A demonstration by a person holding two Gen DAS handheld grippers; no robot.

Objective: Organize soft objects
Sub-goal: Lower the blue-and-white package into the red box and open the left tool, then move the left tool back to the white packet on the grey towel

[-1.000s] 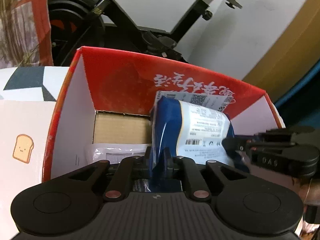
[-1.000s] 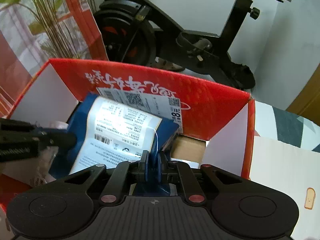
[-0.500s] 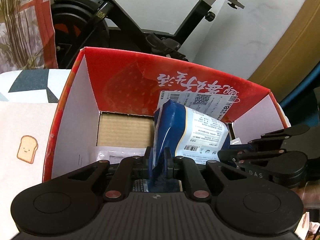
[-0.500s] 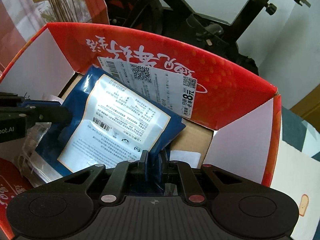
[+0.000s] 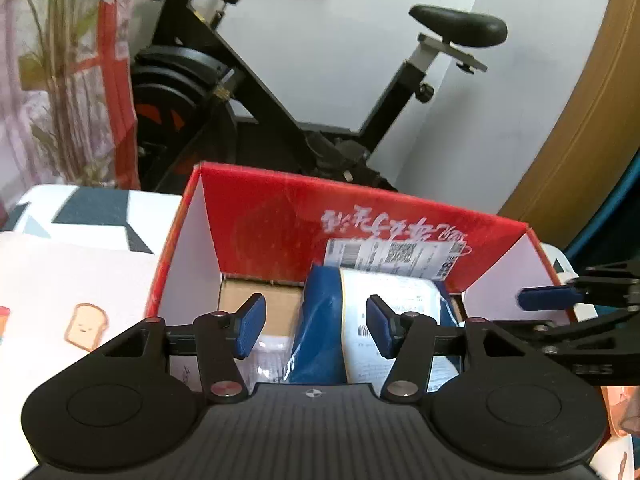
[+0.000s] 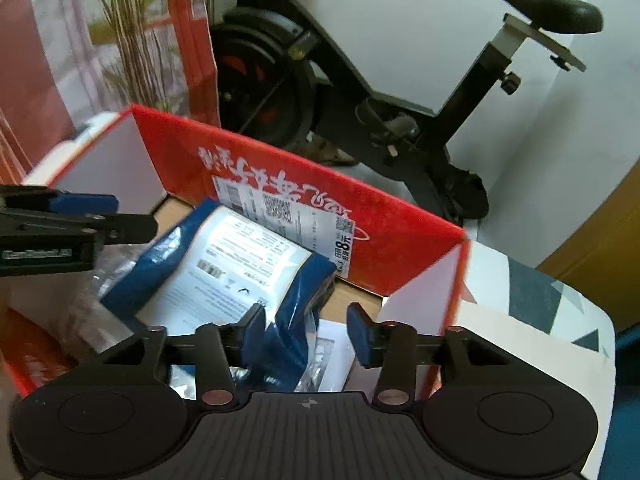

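A blue soft package [image 5: 320, 320] with a white printed label lies inside the red cardboard box [image 5: 360, 216], leaning toward its back wall. My left gripper [image 5: 316, 332] hangs over the box's near side, its jaws opening; the package's blue edge stands between the pads, untouched. In the right wrist view the same package [image 6: 232, 264] lies tilted in the box [image 6: 280, 160]. My right gripper [image 6: 307, 334] is also opening, with the package's lower corner loose between its pads. Each gripper shows at the edge of the other's view.
Clear plastic packets [image 6: 100, 280] lie on the box floor under the package. The box stands on a white cloth with a toast print [image 5: 86, 324]. Behind it are a black exercise bike [image 5: 248, 92], a potted plant [image 6: 132, 40] and a wooden door edge [image 5: 580, 128].
Both grippers were shut on the blue package's edges; now both have let go and lifted back. The package has dropped lower into the box.
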